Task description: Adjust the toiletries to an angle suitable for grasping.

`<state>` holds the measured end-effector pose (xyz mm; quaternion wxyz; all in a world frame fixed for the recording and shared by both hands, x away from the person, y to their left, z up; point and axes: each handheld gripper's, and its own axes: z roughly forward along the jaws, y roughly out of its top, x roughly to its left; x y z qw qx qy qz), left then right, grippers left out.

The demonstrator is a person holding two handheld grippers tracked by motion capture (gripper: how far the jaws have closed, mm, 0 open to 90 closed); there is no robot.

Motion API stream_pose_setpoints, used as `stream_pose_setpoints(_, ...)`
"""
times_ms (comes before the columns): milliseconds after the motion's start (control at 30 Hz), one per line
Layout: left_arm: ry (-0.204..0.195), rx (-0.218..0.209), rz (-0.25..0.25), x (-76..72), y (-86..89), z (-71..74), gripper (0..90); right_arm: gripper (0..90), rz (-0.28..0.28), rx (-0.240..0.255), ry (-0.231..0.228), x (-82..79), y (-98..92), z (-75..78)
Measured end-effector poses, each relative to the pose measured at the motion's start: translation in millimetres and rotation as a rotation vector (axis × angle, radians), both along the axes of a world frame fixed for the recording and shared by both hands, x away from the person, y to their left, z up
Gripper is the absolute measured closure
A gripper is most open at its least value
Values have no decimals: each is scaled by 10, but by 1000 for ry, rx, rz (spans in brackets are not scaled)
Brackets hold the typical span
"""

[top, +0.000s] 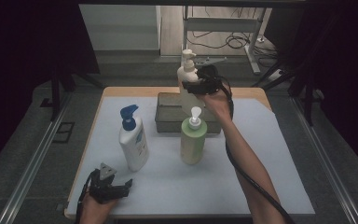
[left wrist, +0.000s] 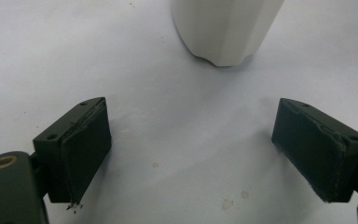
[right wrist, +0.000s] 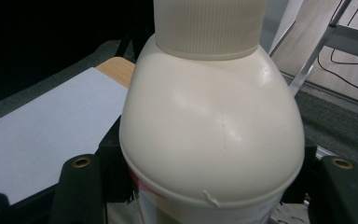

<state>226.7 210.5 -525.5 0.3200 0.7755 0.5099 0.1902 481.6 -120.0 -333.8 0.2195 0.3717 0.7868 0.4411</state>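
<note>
1. Watching the near edge of the bench (top: 279, 196) first: my left gripper (top: 114, 186) rests there with its jaws spread wide and nothing between them. In the left gripper view, bare white sheet lies between the pads (left wrist: 86, 154), and the base of the white plastic lotion bottle with a blue pump (top: 133, 140) stands just beyond them. I judge that any forward nudge of that hand could tip this bottle.

2. Standing mid-bench, the pale green plastic pump bottle with a white dispenser (top: 193, 140) sits right in front of my right forearm. If I bring the load back low, I think my arm or the trailing cable could knock it over.

3. Behind it lies the grey rectangular metal tin (top: 170, 114), touching nothing I hold.

4. Farthest out, my right gripper (top: 200, 86) pinches the cream plastic pump bottle (top: 187, 74), held upright in the air above the tin's far side.

5. In the right gripper view, the cream bottle's rounded shoulder (right wrist: 212, 135) sits squarely between the jaws, which clamp its body just under that shoulder, one on each side.

6. My worry is that this wall is smooth and curved, so the bottle could slide down through the grip or twist if I tilt or jerk my wrist, and a drop would land on the tin.
</note>
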Motion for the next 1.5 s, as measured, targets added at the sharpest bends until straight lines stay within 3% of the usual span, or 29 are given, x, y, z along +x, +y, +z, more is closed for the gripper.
stream_pose_setpoints(333,0,1,0,0,1,0,112,369,0,-13,-9,104,45,-153)
stream_pose_setpoints(667,0,1,0,0,1,0,113,369,-3,-37,12,146,52,-332)
stream_pose_setpoints(1500,0,2,1,-1,0,0,113,367,31,-46,63,46,20,-519)
